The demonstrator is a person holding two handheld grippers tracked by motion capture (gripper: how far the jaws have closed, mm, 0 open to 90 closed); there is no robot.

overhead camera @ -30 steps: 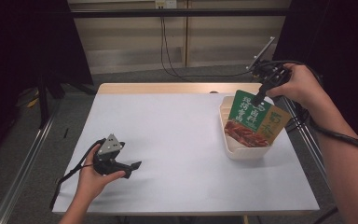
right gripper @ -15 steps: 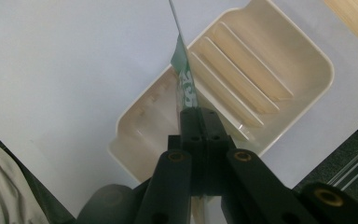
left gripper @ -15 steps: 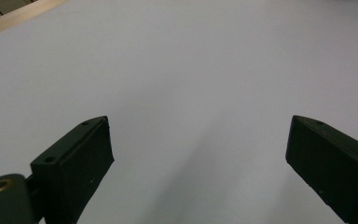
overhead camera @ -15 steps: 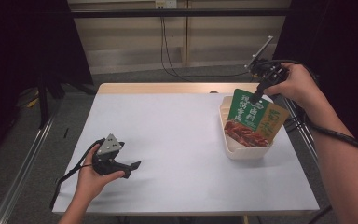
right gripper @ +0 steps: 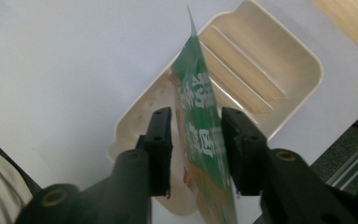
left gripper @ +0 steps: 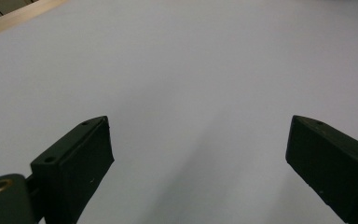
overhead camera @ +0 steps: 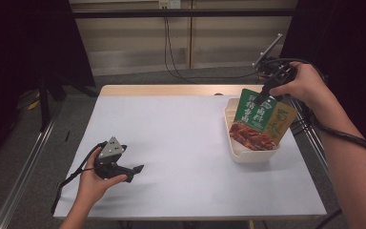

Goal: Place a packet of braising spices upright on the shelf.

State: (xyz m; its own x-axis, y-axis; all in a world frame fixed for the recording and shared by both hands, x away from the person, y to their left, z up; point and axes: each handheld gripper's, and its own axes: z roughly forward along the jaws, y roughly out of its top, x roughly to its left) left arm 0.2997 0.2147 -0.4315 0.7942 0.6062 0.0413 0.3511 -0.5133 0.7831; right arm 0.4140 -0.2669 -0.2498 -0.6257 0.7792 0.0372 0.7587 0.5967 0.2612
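The right gripper (overhead camera: 267, 93) is hovering above the far right part of the table, held in the person's right hand (overhead camera: 299, 86), and its two black jaws are standing on either side of the top edge of a green food pouch (overhead camera: 259, 119). In the right gripper view the right gripper (right gripper: 195, 147) is showing a visible gap between each jaw and the pouch (right gripper: 204, 140), so the jaws are parted around it rather than pressing on it; whether either pad is touching the film I cannot tell. The pouch is standing nearly upright, tilted a little, with its lower part resting inside a cream ribbed tray (overhead camera: 233, 138); it is sitting at the near end of that tray (right gripper: 279, 56), while the raised dividers at the other end are lying bare. The tray is sitting on the white table (overhead camera: 181, 133), close to its right edge. A black cable is trailing from the right gripper along the person's forearm. Well apart from all this, near the front left corner of the table, the left gripper (overhead camera: 136, 169) is lying low over the surface in the person's left hand (overhead camera: 93, 183), with its grey three-cornered plate on top. In the left gripper view its jaws are standing wide apart, holding nothing, with bare white table (left gripper: 191, 84) between them.
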